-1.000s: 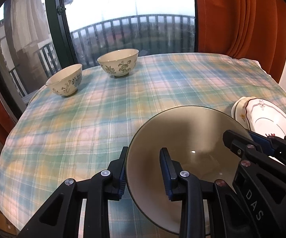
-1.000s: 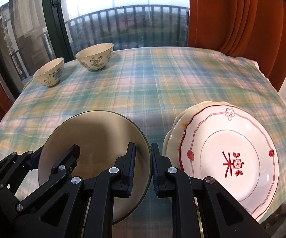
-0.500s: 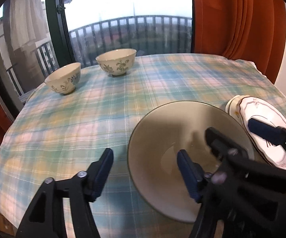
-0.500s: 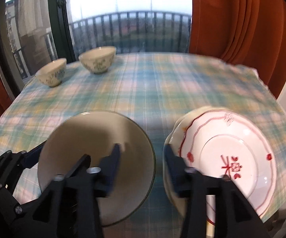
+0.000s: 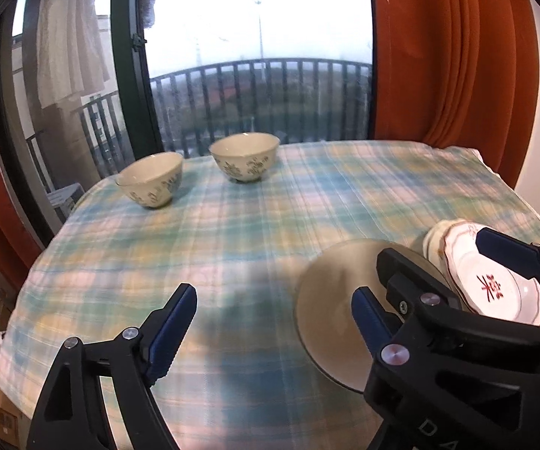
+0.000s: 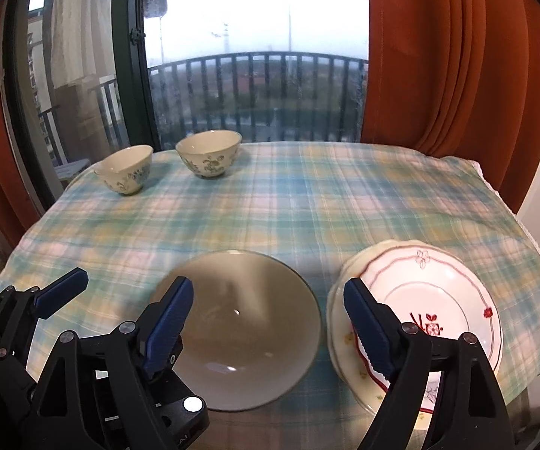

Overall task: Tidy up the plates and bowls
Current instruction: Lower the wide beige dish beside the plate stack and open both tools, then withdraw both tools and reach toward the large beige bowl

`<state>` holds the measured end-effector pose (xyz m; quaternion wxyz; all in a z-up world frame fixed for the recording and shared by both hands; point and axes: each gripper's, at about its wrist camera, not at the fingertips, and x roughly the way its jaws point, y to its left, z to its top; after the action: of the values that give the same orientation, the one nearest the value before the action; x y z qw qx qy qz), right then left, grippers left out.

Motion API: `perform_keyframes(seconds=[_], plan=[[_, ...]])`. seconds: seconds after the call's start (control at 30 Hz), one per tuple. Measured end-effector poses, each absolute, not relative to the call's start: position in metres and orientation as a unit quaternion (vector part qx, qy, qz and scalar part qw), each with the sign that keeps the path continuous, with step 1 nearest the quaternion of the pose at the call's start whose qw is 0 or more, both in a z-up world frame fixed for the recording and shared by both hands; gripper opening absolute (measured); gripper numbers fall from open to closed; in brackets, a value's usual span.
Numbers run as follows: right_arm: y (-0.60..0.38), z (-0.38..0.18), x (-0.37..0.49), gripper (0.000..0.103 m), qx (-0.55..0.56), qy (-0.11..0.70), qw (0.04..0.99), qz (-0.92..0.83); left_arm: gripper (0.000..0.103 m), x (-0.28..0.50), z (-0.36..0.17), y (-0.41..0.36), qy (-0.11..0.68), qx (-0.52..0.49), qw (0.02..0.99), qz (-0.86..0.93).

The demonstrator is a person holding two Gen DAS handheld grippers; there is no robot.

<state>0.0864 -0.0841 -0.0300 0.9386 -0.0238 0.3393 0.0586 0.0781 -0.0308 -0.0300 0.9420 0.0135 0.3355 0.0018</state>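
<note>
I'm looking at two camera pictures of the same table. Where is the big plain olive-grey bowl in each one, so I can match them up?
Left wrist view: the big plain olive-grey bowl sits low and right of centre, partly hidden behind black gripper parts.
Right wrist view: the same bowl sits low, near the centre.
Shared landmark: the stack of white plates with red trim lies just right of the bowl in both.

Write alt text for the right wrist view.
A wide, shallow grey-beige bowl sits free on the plaid-clothed table beside a stack of white, red-trimmed plates, with the open right gripper above them. Two small floral cream bowls stand far left, by the window.
</note>
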Motion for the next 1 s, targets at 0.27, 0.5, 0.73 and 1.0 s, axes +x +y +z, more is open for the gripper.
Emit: perform_keyframes(seconds=[0.27,0.5,0.73,1.0], plan=[[-0.058,-0.012,0.105,0.085,-0.033,0.328,0.942,0.068,0.086,0.101,-0.018,-0.003,0.335,0.004,0.942,0.018],[-0.032,-0.004,0.133,0.086,-0.033,0.326,0.941,0.085,0.086,0.127,-0.01,0.025,0.33,0.002,0.943,0.038],[-0.002,0.002,0.166,0.086,-0.029,0.327,0.94,0.096,0.086,0.156,-0.003,0.057,0.326,-0.01,0.944,0.054],[0.036,0.015,0.202,0.086,-0.031,0.321,0.94,0.117,0.086,0.185,0.009,0.096,0.315,-0.019,0.945,0.084]])
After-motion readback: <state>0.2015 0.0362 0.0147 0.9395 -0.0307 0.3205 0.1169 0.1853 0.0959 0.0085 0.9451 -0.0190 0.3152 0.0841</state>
